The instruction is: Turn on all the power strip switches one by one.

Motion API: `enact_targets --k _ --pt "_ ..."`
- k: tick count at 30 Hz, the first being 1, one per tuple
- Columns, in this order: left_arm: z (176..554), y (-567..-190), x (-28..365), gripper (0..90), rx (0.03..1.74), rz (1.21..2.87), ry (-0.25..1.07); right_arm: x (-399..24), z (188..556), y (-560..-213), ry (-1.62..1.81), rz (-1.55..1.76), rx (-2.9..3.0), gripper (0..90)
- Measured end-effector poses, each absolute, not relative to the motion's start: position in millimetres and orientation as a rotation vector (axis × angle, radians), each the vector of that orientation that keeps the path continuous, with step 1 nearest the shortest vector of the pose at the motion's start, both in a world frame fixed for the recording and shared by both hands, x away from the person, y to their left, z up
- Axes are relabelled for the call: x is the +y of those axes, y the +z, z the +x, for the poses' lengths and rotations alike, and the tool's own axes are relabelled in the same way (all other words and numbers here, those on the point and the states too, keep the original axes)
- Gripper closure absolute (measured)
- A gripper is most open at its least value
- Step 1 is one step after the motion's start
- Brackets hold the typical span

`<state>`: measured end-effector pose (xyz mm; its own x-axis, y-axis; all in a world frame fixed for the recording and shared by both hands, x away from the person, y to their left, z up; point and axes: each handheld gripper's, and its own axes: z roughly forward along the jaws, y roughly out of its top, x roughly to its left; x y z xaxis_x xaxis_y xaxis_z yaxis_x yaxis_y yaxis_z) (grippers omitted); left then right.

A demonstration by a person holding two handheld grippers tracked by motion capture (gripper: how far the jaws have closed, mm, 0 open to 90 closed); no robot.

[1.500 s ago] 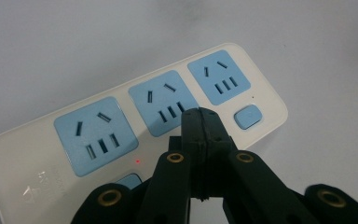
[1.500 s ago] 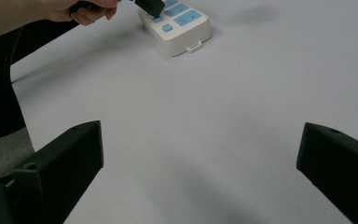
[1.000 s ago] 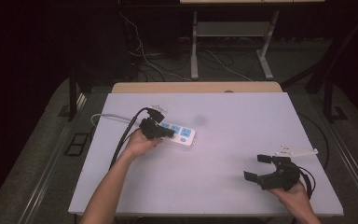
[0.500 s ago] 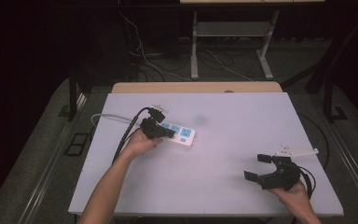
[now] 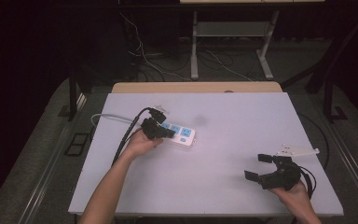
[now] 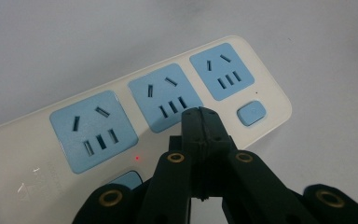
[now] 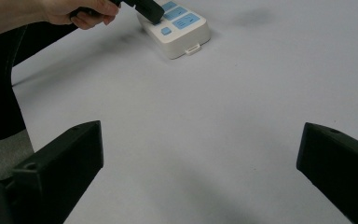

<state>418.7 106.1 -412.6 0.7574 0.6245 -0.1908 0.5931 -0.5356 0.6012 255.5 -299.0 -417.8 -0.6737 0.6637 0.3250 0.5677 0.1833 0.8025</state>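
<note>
A white power strip [image 5: 182, 135] with three blue sockets lies left of the table's middle. In the left gripper view the strip [image 6: 121, 116] shows a small red light [image 6: 136, 157] lit and a blue switch [image 6: 252, 113] by the last socket. My left gripper [image 5: 165, 133] is shut with nothing between its jaws. Its closed tip [image 6: 201, 116] stands over the strip's face just below the middle socket; whether it touches I cannot tell. My right gripper [image 5: 256, 167] rests open near the front right edge, its jaws [image 7: 200, 172] wide apart over bare table.
The strip's white cable [image 5: 107, 116] runs off toward the table's left edge [image 5: 91, 154]. A wooden tabletop [image 5: 196, 87] adjoins the far edge. Behind it are metal desk legs [image 5: 195, 46] and loose cables on the floor.
</note>
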Motion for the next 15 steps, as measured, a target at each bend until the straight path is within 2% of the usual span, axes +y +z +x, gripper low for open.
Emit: enact_targets --k 15 --pt "419.7 -410.7 109.5 89.6 0.915 2.261 0.06 -299.4 256.1 -417.9 1.521 1.224 2.337 0.3"
